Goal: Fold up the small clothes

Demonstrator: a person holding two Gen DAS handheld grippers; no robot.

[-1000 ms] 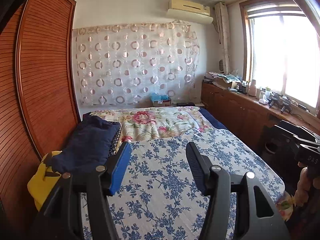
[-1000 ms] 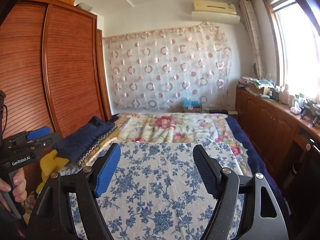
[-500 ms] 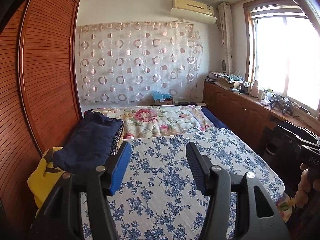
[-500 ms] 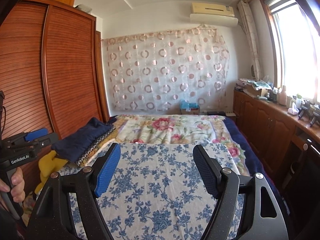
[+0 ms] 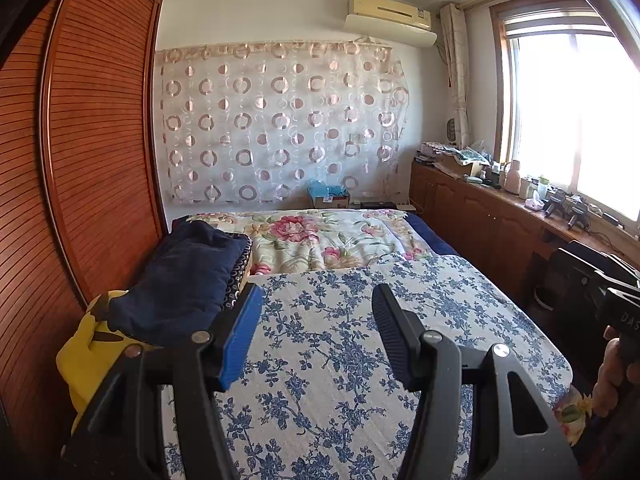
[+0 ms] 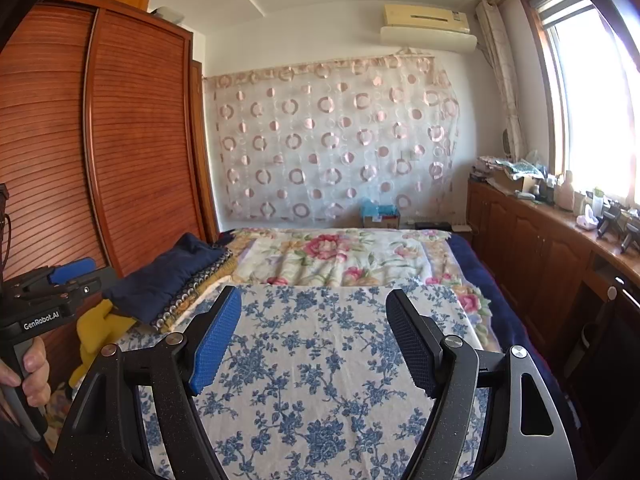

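Observation:
My left gripper [image 5: 317, 300] is open, with nothing between its blue pad [image 5: 240, 336] and dark pad [image 5: 394, 336]. It hovers over the blue-flowered sheet [image 5: 340, 380] on the bed. My right gripper [image 6: 313, 298] is open wider and also holds nothing above the same sheet [image 6: 312, 360]. A folded navy garment [image 5: 180, 280] lies on a patterned cloth at the bed's left side, ahead and left of both grippers [image 6: 168, 276]. A yellow item [image 5: 88, 356] sits beside it, partly hidden. The left gripper's body [image 6: 60, 284] shows at the left edge of the right wrist view.
A pink-flowered quilt [image 5: 320, 236] covers the far half of the bed. A wooden slatted wardrobe [image 5: 92, 152] stands along the left. A low wooden cabinet [image 5: 480, 216] with clutter runs under the window on the right. A hand [image 6: 34, 372] grips the left handle.

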